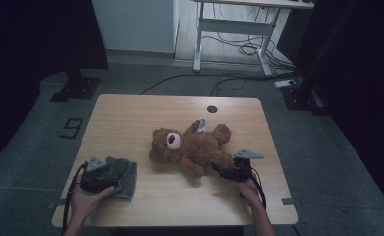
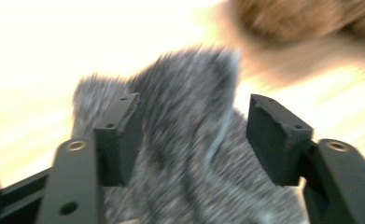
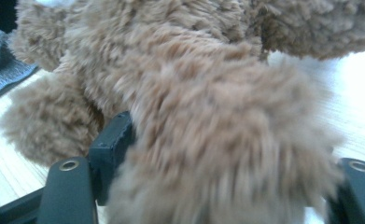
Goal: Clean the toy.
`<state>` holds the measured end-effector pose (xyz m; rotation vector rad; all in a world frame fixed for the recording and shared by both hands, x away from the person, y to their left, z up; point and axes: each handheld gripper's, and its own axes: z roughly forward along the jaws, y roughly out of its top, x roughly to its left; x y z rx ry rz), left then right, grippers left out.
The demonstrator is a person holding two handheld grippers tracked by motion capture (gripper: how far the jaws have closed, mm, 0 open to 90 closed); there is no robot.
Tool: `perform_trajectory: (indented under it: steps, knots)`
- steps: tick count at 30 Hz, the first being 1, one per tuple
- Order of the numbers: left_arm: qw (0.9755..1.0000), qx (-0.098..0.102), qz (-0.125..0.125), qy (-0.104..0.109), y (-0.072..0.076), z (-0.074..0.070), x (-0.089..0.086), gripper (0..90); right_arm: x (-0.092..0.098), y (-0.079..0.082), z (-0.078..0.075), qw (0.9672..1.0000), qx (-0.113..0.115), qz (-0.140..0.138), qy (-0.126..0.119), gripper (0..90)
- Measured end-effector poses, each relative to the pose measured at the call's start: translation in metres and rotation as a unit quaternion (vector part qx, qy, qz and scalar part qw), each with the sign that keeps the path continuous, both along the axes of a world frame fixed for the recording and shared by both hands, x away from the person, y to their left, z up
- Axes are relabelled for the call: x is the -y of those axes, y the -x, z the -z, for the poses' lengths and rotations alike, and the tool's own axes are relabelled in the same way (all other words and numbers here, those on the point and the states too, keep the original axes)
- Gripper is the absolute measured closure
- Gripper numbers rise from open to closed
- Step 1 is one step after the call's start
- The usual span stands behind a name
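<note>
A brown teddy bear (image 1: 189, 147) lies on its back in the middle of the wooden table (image 1: 130, 113), head to the left. My right gripper (image 1: 218, 168) reaches in from the right and is shut on the bear's near leg. In the right gripper view that furry leg (image 3: 208, 116) fills the gap between the jaws of the right gripper (image 3: 222, 140). A grey cloth (image 1: 123, 179) lies crumpled at the front left. My left gripper (image 1: 117, 170) stands open over it. In the left gripper view the cloth (image 2: 189, 140) sits between and beneath the spread jaws of the left gripper (image 2: 194, 123), untouched by the pads.
A small round hole (image 1: 212, 109) marks the table's far edge. Beyond the table stand a white desk frame (image 1: 199, 34), loose cables (image 1: 238, 46) on the floor and black stand bases (image 1: 76, 88) at both sides. A person's hands hold both grippers near the front edge.
</note>
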<state>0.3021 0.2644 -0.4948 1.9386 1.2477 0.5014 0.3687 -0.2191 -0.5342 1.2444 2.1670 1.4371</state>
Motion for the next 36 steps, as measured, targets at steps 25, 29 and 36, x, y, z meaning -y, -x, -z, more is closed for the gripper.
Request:
perform_trajectory:
  steps: [25, 29, 36]
  knots:
    - [0.9946, 0.035, 0.090, 0.039, -0.008, -0.020, 0.084, 30.5, 0.018, 0.021, -0.025, 0.9989, 0.040, -0.009, -0.024, 28.0]
    - [0.9935, 0.024, 0.101, 0.048, -0.004, -0.012, 0.093, 32.0, 0.020, 0.024, -0.025, 0.9987, 0.041, -0.017, -0.024, 28.0]
    - [0.9923, 0.016, 0.114, 0.044, 0.000, -0.002, 0.102, 33.1, 0.027, 0.035, -0.030, 0.9982, 0.050, -0.015, -0.031, 27.2]
